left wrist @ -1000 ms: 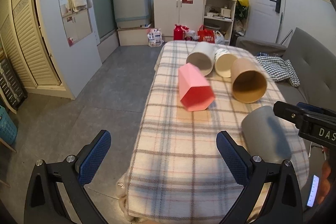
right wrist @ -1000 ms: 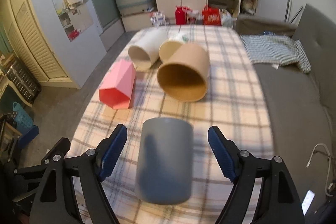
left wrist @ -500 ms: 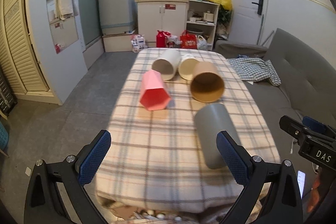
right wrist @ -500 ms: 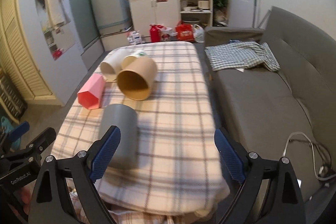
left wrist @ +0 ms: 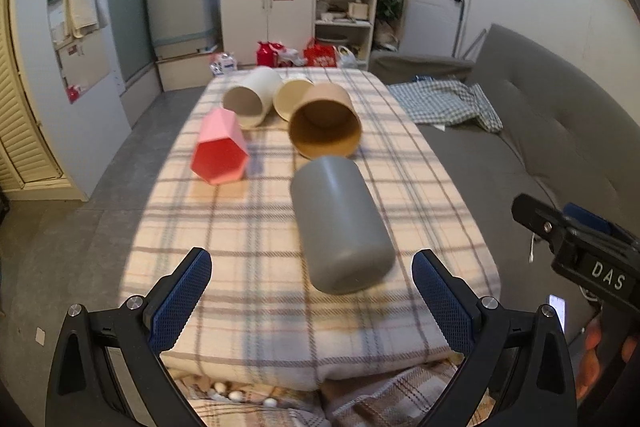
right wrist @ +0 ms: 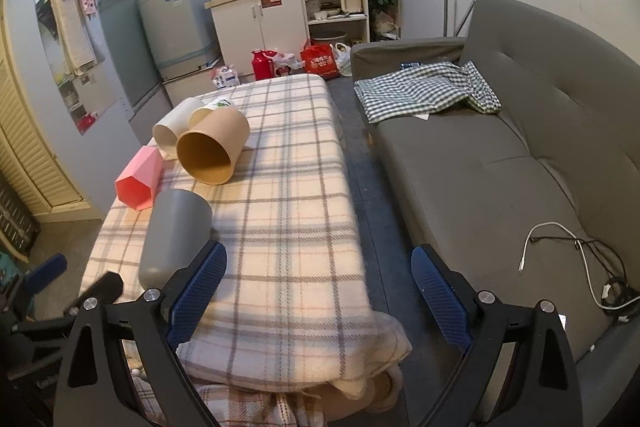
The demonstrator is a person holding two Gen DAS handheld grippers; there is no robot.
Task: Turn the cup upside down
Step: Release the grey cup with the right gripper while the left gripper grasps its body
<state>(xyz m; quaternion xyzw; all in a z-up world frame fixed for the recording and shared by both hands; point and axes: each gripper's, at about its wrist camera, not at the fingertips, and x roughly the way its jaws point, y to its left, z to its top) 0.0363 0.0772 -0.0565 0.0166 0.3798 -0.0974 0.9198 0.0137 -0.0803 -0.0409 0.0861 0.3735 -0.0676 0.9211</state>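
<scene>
Grey cup [right wrist: 172, 239] base behind right finger [right wrist: 196, 297], mouth perhaps facing away

A smooth grey cylindrical cup [left wrist: 340, 223] lies on its side on the plaid-blanketed surface [left wrist: 248, 227], closed base toward the camera, ahead of the spread blue-padded fingers [left wrist: 182, 301] of the left gripper [left wrist: 312, 301]. A pink hexagonal cup [left wrist: 220, 151] lies farther left.

Your plaid-blanketed table [left wrist: 248, 243] holds five cups lying sideways: grey cup [left wrist: 340, 223], brown cup [left wrist: 325, 125], pink hexagonal cup [left wrist: 220, 151], white cup [left wrist: 252, 97], cream cup [left wrist: 289, 98].
</scene>
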